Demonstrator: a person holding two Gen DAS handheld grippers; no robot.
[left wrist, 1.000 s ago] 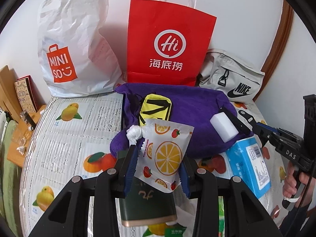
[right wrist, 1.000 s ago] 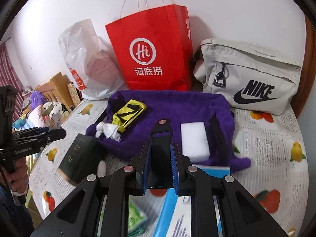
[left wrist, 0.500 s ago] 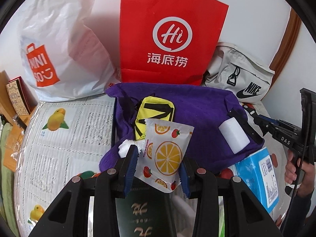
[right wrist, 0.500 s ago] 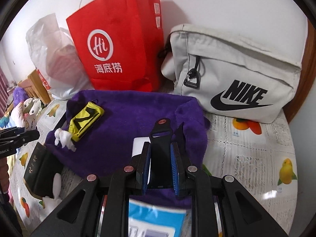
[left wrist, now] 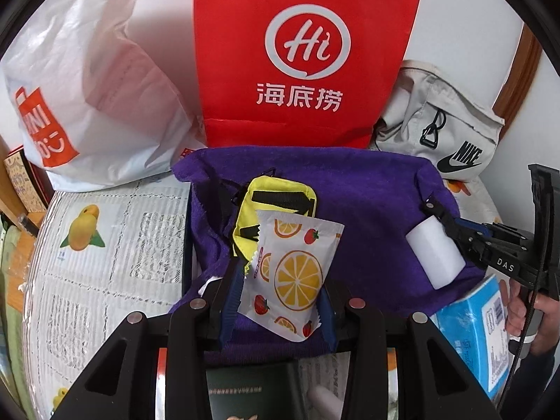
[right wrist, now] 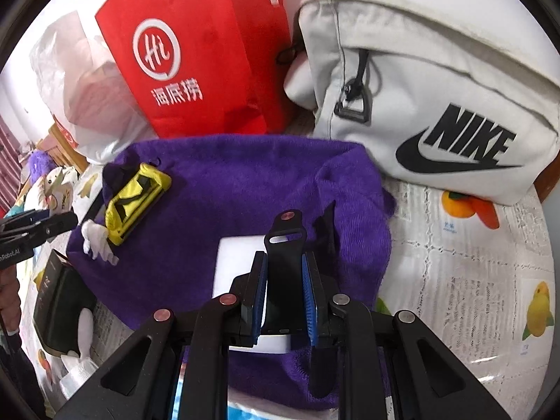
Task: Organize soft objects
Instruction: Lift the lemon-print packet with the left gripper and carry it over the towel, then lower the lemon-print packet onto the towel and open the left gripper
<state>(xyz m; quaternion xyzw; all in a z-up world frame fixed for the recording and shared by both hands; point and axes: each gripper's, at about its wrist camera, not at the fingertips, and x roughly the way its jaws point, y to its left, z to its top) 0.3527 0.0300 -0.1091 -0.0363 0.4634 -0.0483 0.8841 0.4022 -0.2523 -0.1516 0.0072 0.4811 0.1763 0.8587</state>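
My left gripper [left wrist: 280, 301] is shut on a white fruit-print packet [left wrist: 292, 273] and holds it above the near edge of a purple towel [left wrist: 360, 192]. On the towel lie a yellow pouch [left wrist: 280, 197] and a white sponge block [left wrist: 435, 257]. My right gripper [right wrist: 285, 297] is shut on a black strap piece [right wrist: 285, 255] and hovers over the sponge [right wrist: 238, 259]. The yellow pouch [right wrist: 136, 197] and a small white soft toy [right wrist: 96, 238] lie at the towel's [right wrist: 227, 182] left. The right gripper [left wrist: 469, 234] also shows in the left wrist view, beside the sponge.
A red paper bag [left wrist: 301, 56], a white plastic bag [left wrist: 87, 80] and a grey Nike bag [right wrist: 437, 94] stand against the back wall. A blue box [left wrist: 472, 329] and a dark green box [right wrist: 59, 301] lie near the front on the fruit-print tablecloth [left wrist: 105, 245].
Both grippers moved forward toward the towel and bags. The right gripper swung right and now sits over the sponge. The left still holds the packet.
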